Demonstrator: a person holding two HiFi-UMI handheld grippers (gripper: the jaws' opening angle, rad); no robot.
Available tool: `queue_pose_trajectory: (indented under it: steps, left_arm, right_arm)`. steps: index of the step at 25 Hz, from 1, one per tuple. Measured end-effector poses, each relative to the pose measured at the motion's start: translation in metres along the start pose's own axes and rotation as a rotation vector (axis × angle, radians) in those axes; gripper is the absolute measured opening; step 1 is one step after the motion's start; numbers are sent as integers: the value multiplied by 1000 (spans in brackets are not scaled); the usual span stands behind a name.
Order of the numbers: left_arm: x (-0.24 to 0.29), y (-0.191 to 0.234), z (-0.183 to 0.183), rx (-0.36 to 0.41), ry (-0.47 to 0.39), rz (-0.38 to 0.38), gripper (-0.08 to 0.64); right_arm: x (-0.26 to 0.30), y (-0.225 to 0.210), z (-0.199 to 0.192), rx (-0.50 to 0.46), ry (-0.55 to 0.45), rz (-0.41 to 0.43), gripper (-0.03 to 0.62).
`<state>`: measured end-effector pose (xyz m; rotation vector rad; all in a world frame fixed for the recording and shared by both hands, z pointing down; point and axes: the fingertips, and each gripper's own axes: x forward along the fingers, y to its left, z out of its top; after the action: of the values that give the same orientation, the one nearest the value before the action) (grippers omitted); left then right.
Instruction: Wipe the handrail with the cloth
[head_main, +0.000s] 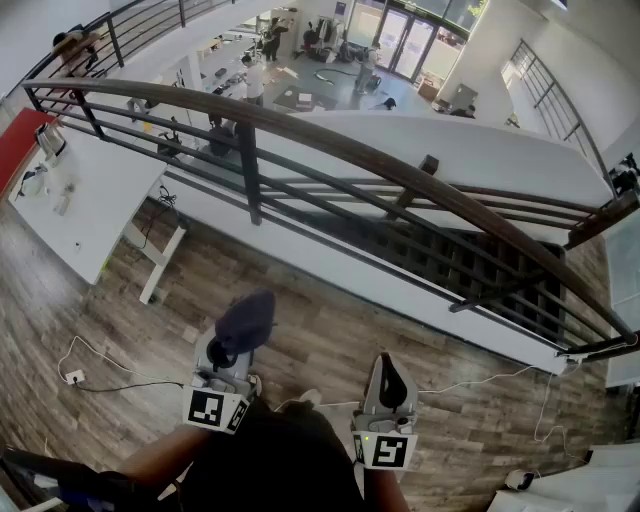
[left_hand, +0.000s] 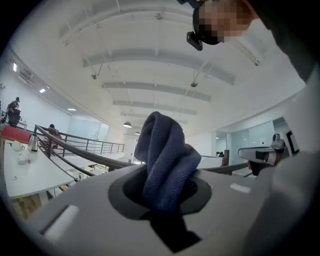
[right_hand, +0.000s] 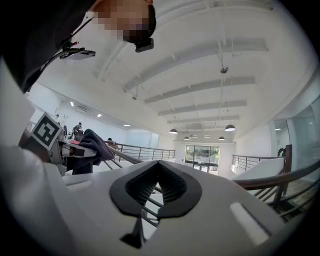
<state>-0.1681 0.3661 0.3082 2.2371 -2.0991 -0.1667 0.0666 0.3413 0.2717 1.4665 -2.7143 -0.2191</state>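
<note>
**Cloth pinched in left gripper, clear of handrail**

Cloth (left_hand: 167, 157), dark blue and bunched, is pinched between our left gripper's (head_main: 232, 352) jaws and sticks out past the tips. Our right gripper (head_main: 389, 372), just beside it, has its jaws pressed together on nothing. The handrail (head_main: 400, 175) runs ahead of both grippers, well apart.

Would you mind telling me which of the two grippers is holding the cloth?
The left gripper: its jaws grip the dark blue cloth, while the right gripper holds nothing.
</note>
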Motion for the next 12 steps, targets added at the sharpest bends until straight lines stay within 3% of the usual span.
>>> queue_pose_trajectory:
  steps: [12]
  left_arm:
    - [-4, -6, 0, 3, -13, 10, 78]
  right_arm:
    - [-12, -21, -8, 76, 19, -72, 2]
